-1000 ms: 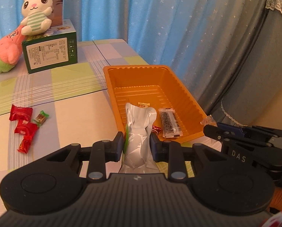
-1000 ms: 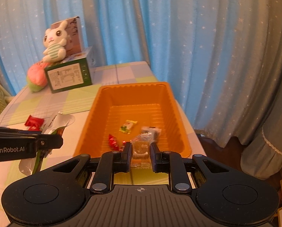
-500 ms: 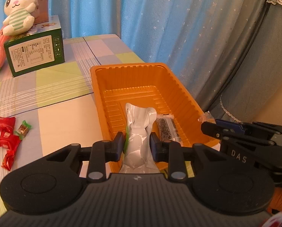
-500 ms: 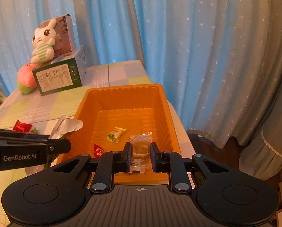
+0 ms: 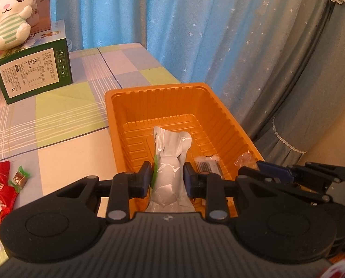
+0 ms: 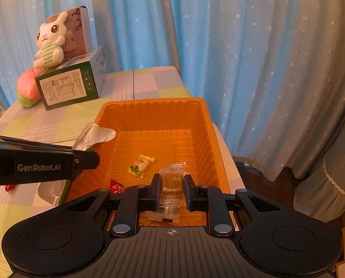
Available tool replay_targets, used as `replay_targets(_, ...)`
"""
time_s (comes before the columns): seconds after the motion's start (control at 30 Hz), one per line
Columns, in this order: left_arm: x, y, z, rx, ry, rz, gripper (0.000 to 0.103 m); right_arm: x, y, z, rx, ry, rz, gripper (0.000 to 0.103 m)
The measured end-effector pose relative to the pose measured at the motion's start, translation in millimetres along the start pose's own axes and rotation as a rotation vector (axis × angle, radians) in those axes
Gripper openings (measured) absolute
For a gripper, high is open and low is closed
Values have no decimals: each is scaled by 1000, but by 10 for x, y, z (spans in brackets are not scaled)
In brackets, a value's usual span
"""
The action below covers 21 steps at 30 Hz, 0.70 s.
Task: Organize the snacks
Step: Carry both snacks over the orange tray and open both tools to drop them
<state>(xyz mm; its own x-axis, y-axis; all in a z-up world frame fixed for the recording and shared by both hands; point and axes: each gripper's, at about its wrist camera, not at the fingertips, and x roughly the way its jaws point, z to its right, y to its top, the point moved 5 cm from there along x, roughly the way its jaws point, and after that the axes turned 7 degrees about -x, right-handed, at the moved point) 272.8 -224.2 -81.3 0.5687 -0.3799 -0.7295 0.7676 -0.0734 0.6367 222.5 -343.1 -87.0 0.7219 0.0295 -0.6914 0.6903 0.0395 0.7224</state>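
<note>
An orange tray sits on the checked tablecloth. My left gripper is shut on a silver snack pouch and holds it above the tray's near left part; the pouch also shows in the right wrist view. My right gripper is shut on a clear-wrapped snack over the tray's near end. In the tray lie a yellow-green candy, a red candy and a dark-printed packet.
Red candies and a green-wrapped candy lie on the table left of the tray. A green box with a bunny plush stands at the back left. Blue curtains hang behind and right of the table edge.
Both grippers have risen and moved forward over the tray, each still holding its snack. The left one has shifted right, so the loose candies have slid to the left edge.
</note>
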Motion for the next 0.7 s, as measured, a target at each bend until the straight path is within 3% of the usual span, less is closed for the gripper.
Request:
replay_targets(0.27, 101, 40, 7, -4, -21, -3, 27, 64, 1, 39, 16, 2, -6, 21)
replay_targets(0.33, 99, 40, -17, -3, -24, -3, 32, 58, 4, 51, 20, 1, -4, 21)
replay_targets(0.7, -158, -94, -304, -46, 38, 19, 36, 33, 38, 10, 63, 49, 4, 21)
